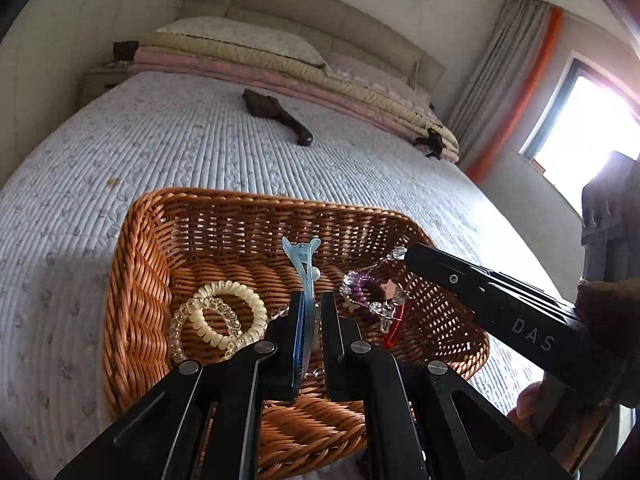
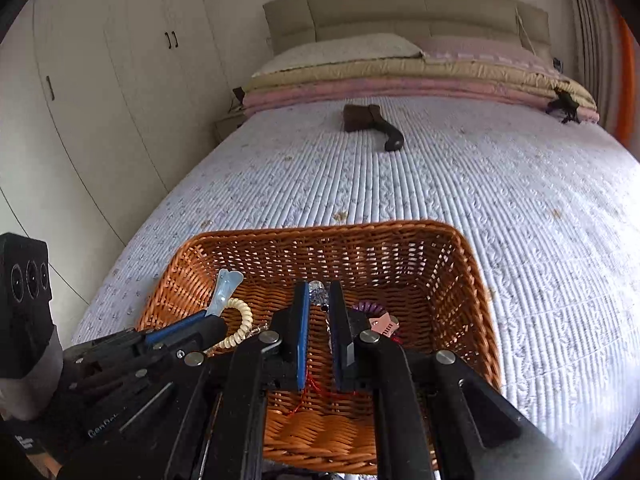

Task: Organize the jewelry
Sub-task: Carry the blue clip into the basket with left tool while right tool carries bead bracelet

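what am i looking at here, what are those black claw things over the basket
They are two handheld grippers, one in each of a person's hands, each carrying a wide-angle camera that looks along its jaws. So one picture comes from the left gripper, the other from the right gripper. Both hang over a wicker basket on a quilted bed. The left jaws are shut on a pale blue hair clip. The right jaws pinch a clear crystal bead strand. In the basket lie a cream coil hair tie, a clear bead bracelet and a purple coil tie.
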Motion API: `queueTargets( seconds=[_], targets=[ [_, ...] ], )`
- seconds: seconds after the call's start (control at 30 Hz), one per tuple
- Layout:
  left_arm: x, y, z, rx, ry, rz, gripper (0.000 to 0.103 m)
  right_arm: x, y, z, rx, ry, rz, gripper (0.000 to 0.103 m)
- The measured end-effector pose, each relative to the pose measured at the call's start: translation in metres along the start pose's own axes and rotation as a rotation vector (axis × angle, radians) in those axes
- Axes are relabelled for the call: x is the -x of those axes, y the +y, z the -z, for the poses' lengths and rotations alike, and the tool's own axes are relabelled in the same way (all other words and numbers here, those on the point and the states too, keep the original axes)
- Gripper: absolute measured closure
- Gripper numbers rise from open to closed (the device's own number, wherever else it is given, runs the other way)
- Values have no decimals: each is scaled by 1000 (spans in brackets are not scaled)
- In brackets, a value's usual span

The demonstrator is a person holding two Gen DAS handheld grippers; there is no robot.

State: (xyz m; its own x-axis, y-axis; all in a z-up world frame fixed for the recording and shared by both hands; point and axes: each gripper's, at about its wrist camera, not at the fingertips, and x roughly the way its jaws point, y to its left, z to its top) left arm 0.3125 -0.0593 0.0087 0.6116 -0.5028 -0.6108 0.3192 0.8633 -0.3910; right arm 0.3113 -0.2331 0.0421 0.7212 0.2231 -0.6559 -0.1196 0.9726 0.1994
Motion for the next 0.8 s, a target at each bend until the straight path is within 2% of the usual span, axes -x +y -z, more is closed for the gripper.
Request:
queueTargets(
  seconds=[0.23, 0.57, 0.63, 0.67, 0.7, 0.73, 0.8],
  targets=[
    [-11, -1, 4, -5, 27, -20, 96, -21, -4, 9, -10, 44, -1, 92],
    [-10, -2, 8, -29, 21, -40, 95, -19, -3, 12, -16, 41, 10, 91],
    [-6, -3, 9, -29, 15, -29, 89, -15, -3, 13, -16, 36, 7, 87],
    [-5, -2, 8, -27, 14, -32, 77, -12, -4, 13, -18, 30, 9, 77],
    [-3, -2, 8, -25, 10, -36, 60, -10, -4, 13, -20, 21, 10, 65],
    [1, -1, 8, -23, -4, -39, 54, -6, -4, 13, -20, 11, 9, 64],
    [11, -1, 8, -24, -27, -31, 53, 1, -3, 13, -20, -2, 6, 64]
  ],
)
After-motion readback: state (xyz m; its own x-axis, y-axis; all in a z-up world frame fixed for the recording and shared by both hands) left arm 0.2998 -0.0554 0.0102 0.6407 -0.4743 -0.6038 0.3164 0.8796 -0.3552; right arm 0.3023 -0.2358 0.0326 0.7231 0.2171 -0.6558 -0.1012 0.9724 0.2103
